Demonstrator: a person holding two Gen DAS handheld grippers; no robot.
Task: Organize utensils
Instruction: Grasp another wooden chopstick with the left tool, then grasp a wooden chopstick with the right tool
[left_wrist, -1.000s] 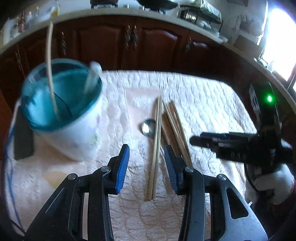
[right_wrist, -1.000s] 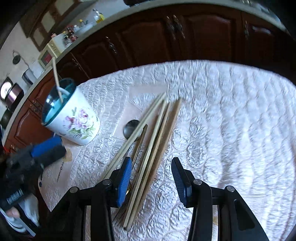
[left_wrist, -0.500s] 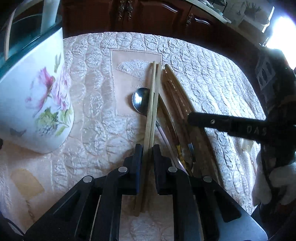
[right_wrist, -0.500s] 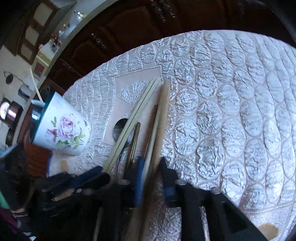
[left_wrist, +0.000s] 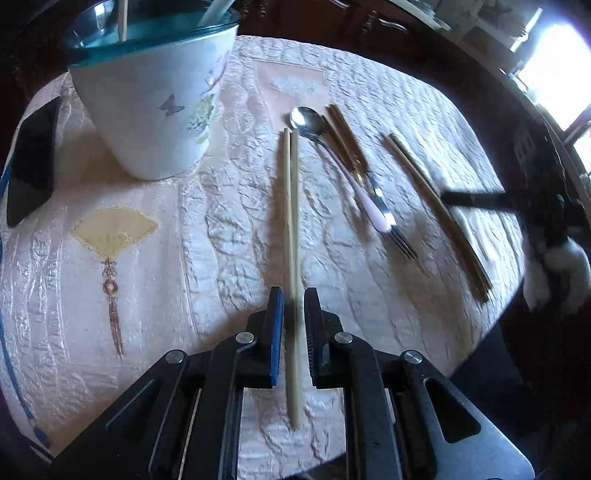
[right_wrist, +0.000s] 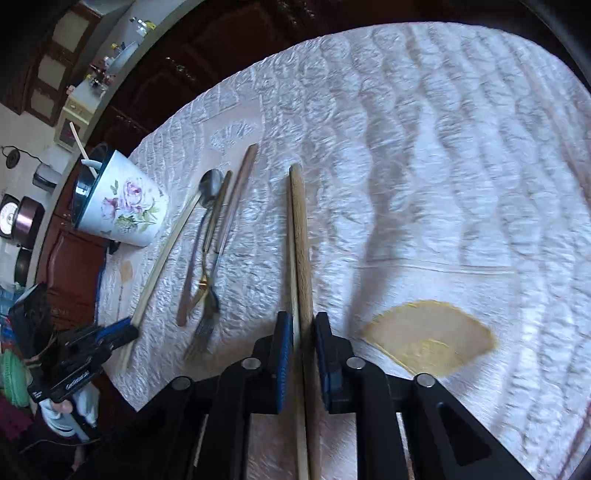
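- Left gripper (left_wrist: 293, 317) clenched on a pale chopstick pair (left_wrist: 291, 221), pinched near the handle end, tips pointing toward the floral cup (left_wrist: 155, 99); likely gripped low so the tips can be tipped into the cup.
- Right gripper (right_wrist: 303, 343) clenched on a darker wooden chopstick pair (right_wrist: 300, 236), held out over the quilted tablecloth (right_wrist: 443, 147), apart from the other utensils; probably pulled aside to separate the pairs by kind.
- Left lying between the two held pairs: a spoon (left_wrist: 306, 120), a fork (left_wrist: 400, 243) with tines toward the camera, and a brown stick (left_wrist: 345, 136), overlapping in a loose bundle.
- Floral cup upright at the cloth's far left, already holding a pale stick (right_wrist: 78, 136) and a white handle; apparently the collecting vessel.
- Hard to tell whether either held pair is lifted clear of the cloth or sliding on it.
- Rear ends of the darker pair cut off at the frame's bottom edge.
- Cup's contents mostly hidden below its rim.
- Motion blur over the right gripper in the left view; fork and spoon handles tangled, exact count uncertain.
- Dark flat object (left_wrist: 31, 162) left of the cup, perhaps a phone.
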